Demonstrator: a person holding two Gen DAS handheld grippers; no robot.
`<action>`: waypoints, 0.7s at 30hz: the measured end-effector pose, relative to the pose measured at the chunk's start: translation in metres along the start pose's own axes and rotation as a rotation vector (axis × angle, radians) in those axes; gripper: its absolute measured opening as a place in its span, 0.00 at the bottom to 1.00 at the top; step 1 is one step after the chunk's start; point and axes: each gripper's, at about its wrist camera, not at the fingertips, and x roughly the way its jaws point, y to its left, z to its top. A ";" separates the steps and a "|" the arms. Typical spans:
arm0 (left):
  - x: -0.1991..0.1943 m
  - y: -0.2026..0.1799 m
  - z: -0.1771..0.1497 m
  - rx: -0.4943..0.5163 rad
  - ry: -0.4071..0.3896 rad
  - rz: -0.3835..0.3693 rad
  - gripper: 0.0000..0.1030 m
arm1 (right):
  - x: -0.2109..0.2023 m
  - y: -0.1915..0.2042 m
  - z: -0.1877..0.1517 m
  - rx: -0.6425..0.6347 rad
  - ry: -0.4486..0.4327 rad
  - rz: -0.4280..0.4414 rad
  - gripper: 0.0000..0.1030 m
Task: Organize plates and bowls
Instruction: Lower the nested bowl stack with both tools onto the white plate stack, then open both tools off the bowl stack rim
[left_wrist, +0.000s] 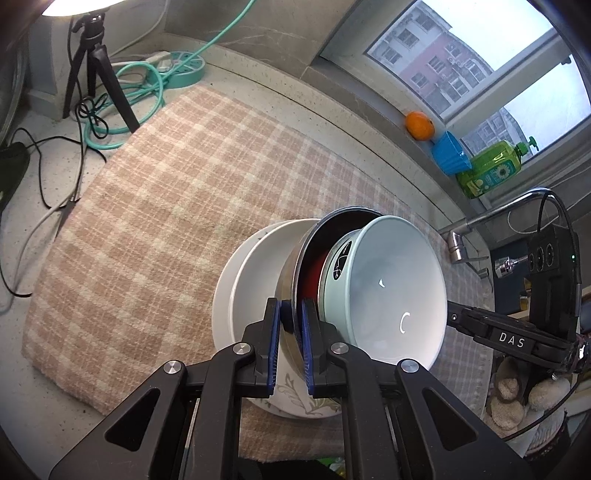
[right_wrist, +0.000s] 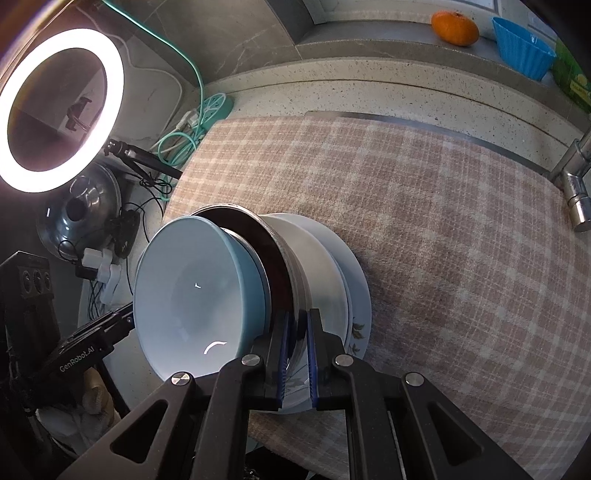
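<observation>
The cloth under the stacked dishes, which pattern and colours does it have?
The cloth is a beige-pink and cream plaid, clearest in the right wrist view.

A speckled stone bench (left_wrist: 236, 79) carries a pink checked cloth (left_wrist: 155, 206); window (left_wrist: 491, 70) at two o'clock, lit ring light (right_wrist: 61, 110) at ten o'clock.
</observation>
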 end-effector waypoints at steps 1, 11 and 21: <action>0.000 0.000 0.000 0.001 0.001 0.001 0.09 | 0.002 0.000 0.000 0.001 0.003 -0.001 0.08; 0.005 0.003 0.000 0.004 0.010 0.003 0.09 | 0.008 -0.001 0.000 0.003 0.009 -0.003 0.08; 0.003 0.006 -0.001 0.012 0.010 -0.002 0.09 | 0.010 0.001 0.002 0.003 0.006 0.003 0.08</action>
